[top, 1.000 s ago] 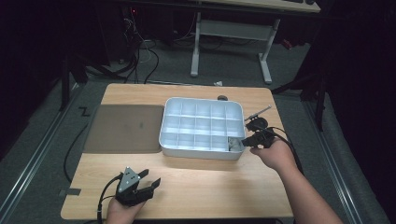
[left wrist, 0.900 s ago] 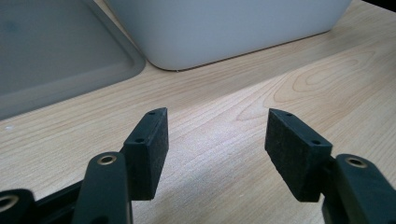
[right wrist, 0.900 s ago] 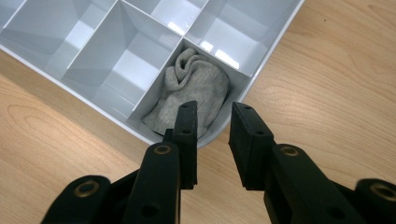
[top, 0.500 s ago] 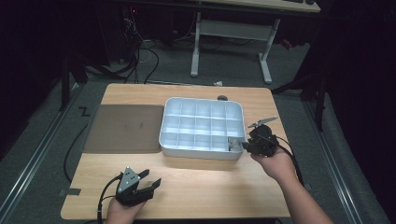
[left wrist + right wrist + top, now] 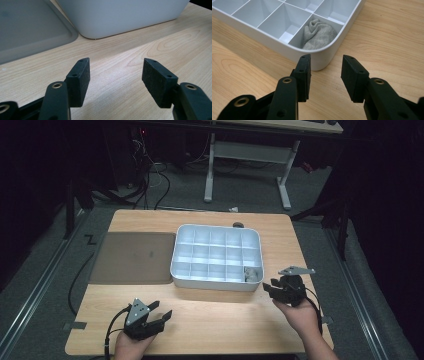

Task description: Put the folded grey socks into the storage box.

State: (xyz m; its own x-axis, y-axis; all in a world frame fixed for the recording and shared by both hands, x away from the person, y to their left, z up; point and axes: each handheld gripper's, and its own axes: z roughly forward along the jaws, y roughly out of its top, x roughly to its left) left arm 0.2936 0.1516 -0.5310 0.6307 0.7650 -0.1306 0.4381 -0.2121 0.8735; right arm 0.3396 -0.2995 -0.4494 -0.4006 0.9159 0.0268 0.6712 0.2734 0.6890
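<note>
A white divided organizer box [image 5: 216,282] stands mid-table. A grey rolled sock [image 5: 251,274] [image 5: 319,35] lies in its near right corner compartment. My right gripper [image 5: 280,289] [image 5: 325,75] hovers just off that corner [image 5: 322,58], jaws open and empty. Near the front left of the table my left gripper [image 5: 160,316] [image 5: 116,75] rests low over the wood, jaws wide open with nothing between them; the box's wall [image 5: 120,15] lies ahead of it.
A flat grey lid [image 5: 132,257] [image 5: 30,27] lies left of the box on the wooden table [image 5: 215,320]. A small dark object [image 5: 238,225] sits at the far table edge. Cables and a desk frame stand on the floor behind.
My right gripper has drawn back from over the box's near right corner toward the table's front right, away from the sock. The left gripper has stayed put.
</note>
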